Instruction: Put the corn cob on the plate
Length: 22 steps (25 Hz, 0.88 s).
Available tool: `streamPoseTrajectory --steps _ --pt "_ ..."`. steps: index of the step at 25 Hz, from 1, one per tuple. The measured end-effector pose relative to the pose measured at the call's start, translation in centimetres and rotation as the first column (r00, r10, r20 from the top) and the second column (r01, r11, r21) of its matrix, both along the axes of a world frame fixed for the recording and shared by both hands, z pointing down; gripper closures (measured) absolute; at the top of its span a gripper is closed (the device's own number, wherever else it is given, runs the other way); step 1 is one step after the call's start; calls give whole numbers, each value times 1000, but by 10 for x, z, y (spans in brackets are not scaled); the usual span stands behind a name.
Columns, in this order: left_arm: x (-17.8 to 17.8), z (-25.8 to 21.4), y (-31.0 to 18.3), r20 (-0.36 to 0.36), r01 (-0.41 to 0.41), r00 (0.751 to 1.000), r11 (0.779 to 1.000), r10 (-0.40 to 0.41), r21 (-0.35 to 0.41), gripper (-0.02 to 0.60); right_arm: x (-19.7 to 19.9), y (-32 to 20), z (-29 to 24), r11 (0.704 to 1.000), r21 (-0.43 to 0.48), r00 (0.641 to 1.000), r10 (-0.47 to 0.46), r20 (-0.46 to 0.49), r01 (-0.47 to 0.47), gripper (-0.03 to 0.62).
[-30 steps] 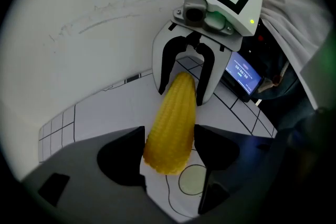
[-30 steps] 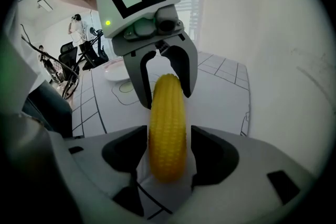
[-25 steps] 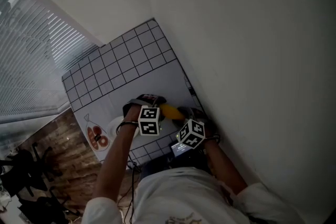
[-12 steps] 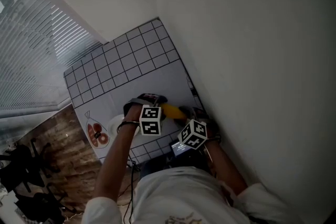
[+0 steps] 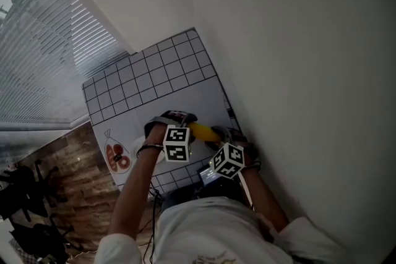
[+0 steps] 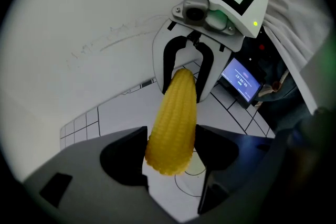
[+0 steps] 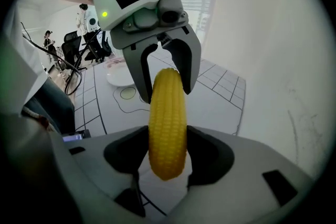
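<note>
Yellow corn cob [image 6: 170, 123] hangs above the gridded mat [image 5: 154, 80], gripped at both ends: my left gripper [image 6: 172, 140] clamps one end, my right gripper [image 7: 167, 140] the other. White plate [image 7: 118, 77] sits nearby, apart.

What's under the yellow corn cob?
Under the yellow corn cob lies the white table mat with black grid lines, with part of a thin drawn outline. The corn hides more of that drawing.
</note>
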<state>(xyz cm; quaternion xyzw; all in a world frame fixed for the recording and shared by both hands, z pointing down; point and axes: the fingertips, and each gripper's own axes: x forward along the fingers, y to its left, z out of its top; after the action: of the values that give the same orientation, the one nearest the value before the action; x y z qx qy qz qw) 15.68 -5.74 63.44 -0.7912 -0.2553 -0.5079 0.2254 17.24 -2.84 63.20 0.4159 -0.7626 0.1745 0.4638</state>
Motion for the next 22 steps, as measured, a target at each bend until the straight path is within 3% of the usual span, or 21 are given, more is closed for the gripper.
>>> streamPoseTrajectory --steps 9,22 --pt "-13 -16 -3 -16 44 999 998 -44 32 298 -12 -5 -15 998 33 999 -43 -11 44 364" --pt "-62 -34 -18 -19 198 980 979 -197 50 298 -57 -22 -35 977 86 980 -195 -32 197 364"
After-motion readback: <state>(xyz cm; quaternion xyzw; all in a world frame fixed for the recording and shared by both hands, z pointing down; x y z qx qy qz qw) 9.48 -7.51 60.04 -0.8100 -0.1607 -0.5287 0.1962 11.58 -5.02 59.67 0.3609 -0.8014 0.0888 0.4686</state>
